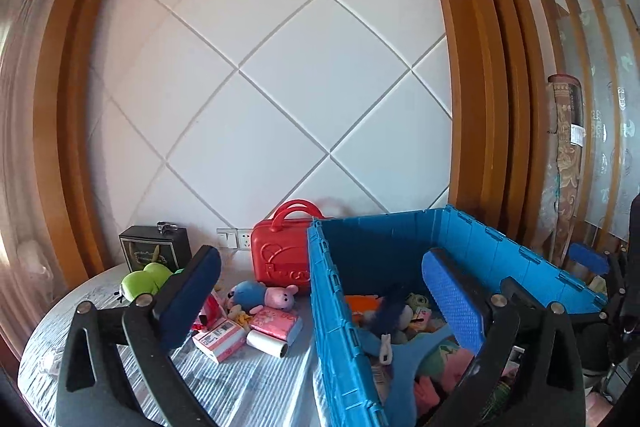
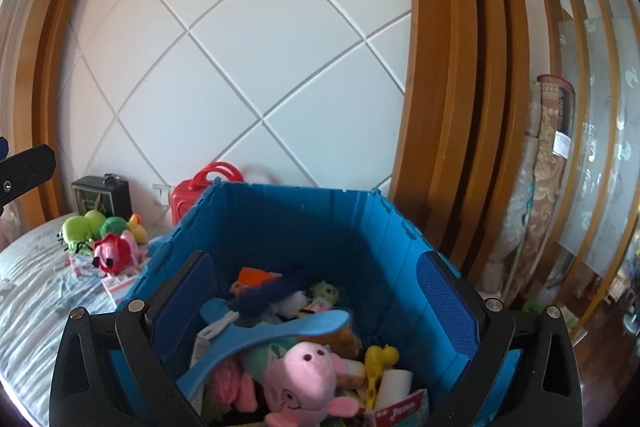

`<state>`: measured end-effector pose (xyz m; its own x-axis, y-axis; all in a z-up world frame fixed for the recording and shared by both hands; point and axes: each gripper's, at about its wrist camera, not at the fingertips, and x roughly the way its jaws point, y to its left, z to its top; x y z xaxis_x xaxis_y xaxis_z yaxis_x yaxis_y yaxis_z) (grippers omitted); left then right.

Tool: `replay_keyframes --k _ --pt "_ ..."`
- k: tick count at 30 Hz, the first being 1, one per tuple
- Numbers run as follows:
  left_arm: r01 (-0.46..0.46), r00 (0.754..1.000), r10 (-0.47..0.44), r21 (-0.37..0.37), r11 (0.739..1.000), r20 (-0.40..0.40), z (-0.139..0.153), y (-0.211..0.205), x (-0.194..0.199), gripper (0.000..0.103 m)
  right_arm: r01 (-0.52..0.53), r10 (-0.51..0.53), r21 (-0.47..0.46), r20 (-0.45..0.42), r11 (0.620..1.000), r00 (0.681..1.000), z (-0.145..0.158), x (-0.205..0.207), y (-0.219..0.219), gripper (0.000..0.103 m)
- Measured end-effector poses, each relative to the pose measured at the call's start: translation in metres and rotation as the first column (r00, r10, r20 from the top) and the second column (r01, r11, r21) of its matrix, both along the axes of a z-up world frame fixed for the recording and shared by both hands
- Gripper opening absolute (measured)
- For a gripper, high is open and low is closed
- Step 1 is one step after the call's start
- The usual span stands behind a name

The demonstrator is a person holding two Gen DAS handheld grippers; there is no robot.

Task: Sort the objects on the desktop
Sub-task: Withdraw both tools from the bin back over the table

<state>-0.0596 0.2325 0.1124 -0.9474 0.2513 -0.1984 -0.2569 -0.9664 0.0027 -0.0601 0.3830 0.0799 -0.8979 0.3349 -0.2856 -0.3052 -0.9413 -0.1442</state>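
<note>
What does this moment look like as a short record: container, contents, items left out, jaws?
container: blue plastic folding crate, lid open
contents: pink pig plush, blue plastic hanger, yellow plastic clip
left out: red hard-shell case, green frog plush, white paper roll
surface: round table with striped cloth
jaws: both grippers open, empty

Round table (image 1: 248,387) under grey striped cloth, blue crate (image 1: 320,307), red case (image 1: 280,259), black box (image 1: 154,247), scattered plush toys (image 1: 260,297)
</note>
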Motion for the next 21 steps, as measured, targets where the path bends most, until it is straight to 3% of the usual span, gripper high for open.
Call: replay_keyframes --k 6,11,18,21 --pt "0.057 0.998 -0.056 -0.022 0.998 0.018 -0.01 -0.058 0.015 0.102 0.077 -0.077 0.015 -0.011 0.997 0.997 -0.004 0.019 -0.065 0.103" --pt "0.15 0.987 -0.149 -0.025 0.988 0.055 -0.025 -0.083 0.029 0.102 0.169 -0.17 0.024 0.026 0.985 0.985 -0.013 0.045 -0.101 0.103" --pt "0.235 0.965 -0.232 -0.014 0.972 0.122 -0.039 -0.09 0.046 0.102 0.251 -0.249 -0.022 0.061 0.968 0.966 -0.02 0.081 -0.107 0.103" --pt "0.234 0.962 -0.227 -0.027 0.972 0.151 -0.039 -0.08 0.047 0.102 0.263 -0.261 -0.019 0.071 0.965 0.963 -0.019 0.091 -0.103 0.103"
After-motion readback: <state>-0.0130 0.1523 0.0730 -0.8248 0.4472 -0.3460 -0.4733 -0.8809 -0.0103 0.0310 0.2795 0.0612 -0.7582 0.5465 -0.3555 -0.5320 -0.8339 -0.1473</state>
